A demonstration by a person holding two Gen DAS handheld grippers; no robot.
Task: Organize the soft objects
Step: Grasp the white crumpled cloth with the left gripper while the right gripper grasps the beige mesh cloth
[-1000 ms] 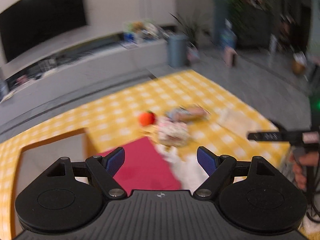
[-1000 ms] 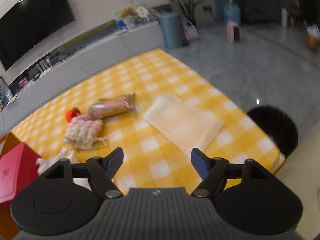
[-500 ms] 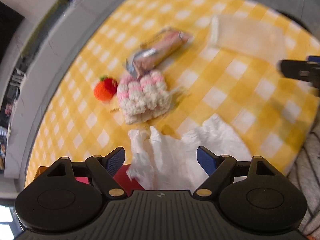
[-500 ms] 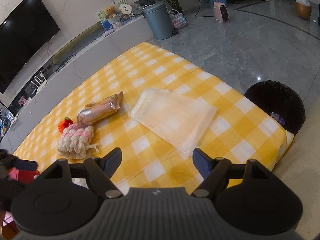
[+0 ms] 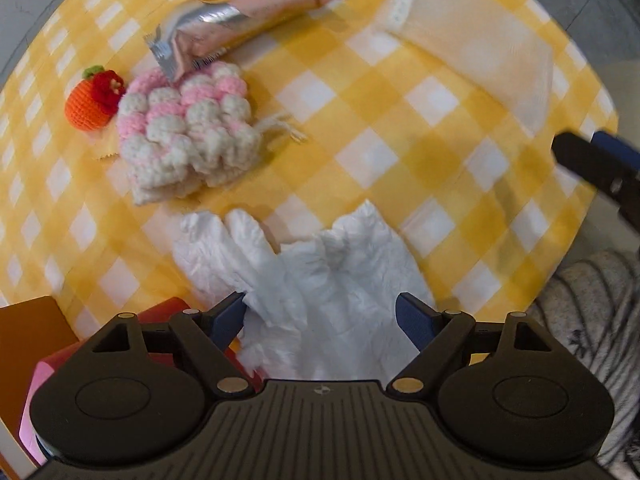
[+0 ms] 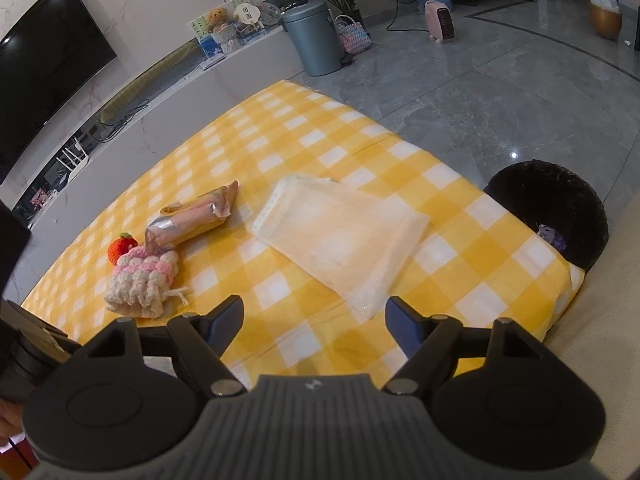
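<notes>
Below, the left claw [image 5: 320, 316] is seen pointing straight down over a crumpled white tissue sheet [image 5: 316, 276], its blue-padded fingers [image 5: 226, 318] spread to either side of the sheet; whether the pads touch the sheet cannot be told, and nothing is pinched. The tissue sheet is laid on the yellow checked cloth [image 5: 360, 128] covering the tabletop, beside a red box [image 5: 168, 312] at the lower left. Farther from the claw, a pink-and-white crocheted pouch [image 5: 184, 132] is shown with its drawstring trailing to the right; an orange crocheted fruit [image 5: 90, 100] is set just beside it, and a pink-and-silver snack wrapper [image 5: 248, 16] overlaps its far edge. A folded cream cloth [image 5: 472, 36] is placed well apart, toward the upper right. The right claw [image 6: 314, 320] is held spread and empty above the near edge of the tabletop, angled downward toward the cream cloth. A dark round basket [image 6: 548, 216] is visible on the floor beyond the tabletop's right corner.
</notes>
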